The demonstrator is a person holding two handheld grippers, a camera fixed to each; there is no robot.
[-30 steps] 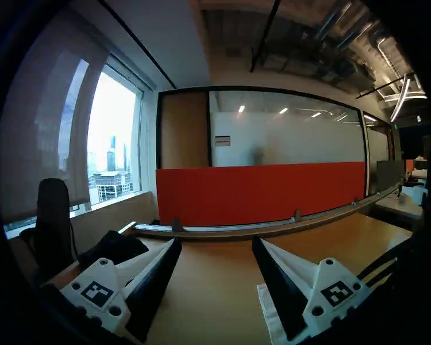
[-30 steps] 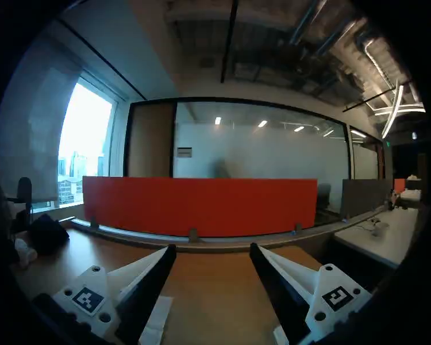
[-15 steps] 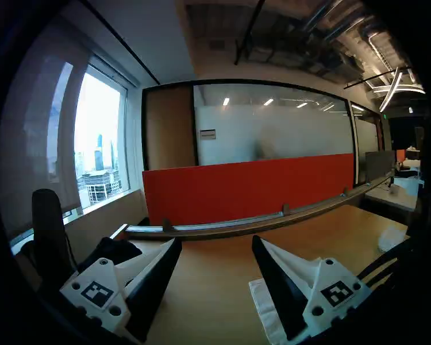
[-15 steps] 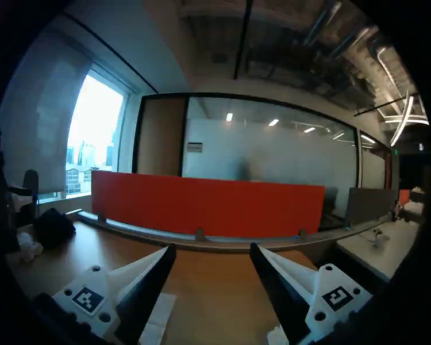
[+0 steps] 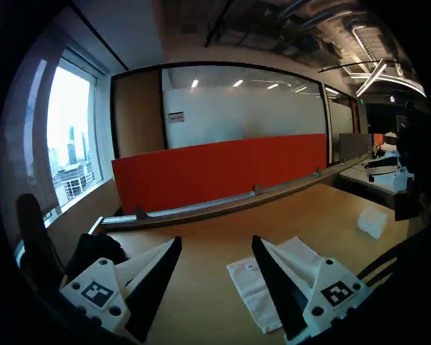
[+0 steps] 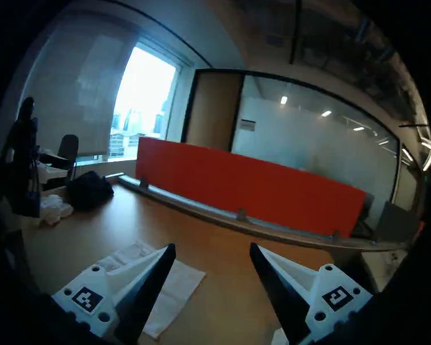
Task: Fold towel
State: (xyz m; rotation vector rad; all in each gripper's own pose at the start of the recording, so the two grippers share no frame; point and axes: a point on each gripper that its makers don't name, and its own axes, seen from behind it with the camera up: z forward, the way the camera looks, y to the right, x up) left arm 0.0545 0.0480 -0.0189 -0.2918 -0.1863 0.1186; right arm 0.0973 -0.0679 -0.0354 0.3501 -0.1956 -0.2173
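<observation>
White towel (image 5: pixel 253 284) flat on wooden desk (image 5: pixel 307 213), five o'clock of spread left gripper (image 5: pixel 215 240), right gripper (image 6: pixel 212 248) likewise spread wide

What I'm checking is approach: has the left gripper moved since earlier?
Yes: the left gripper tipped down and rightward; the red partition sits higher and leftward.

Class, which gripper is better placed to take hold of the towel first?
Right, narrowly. Both are open, empty. A corner of the towel lies between the fingers of the right gripper; under the left gripper it sits mostly behind one finger.
</observation>
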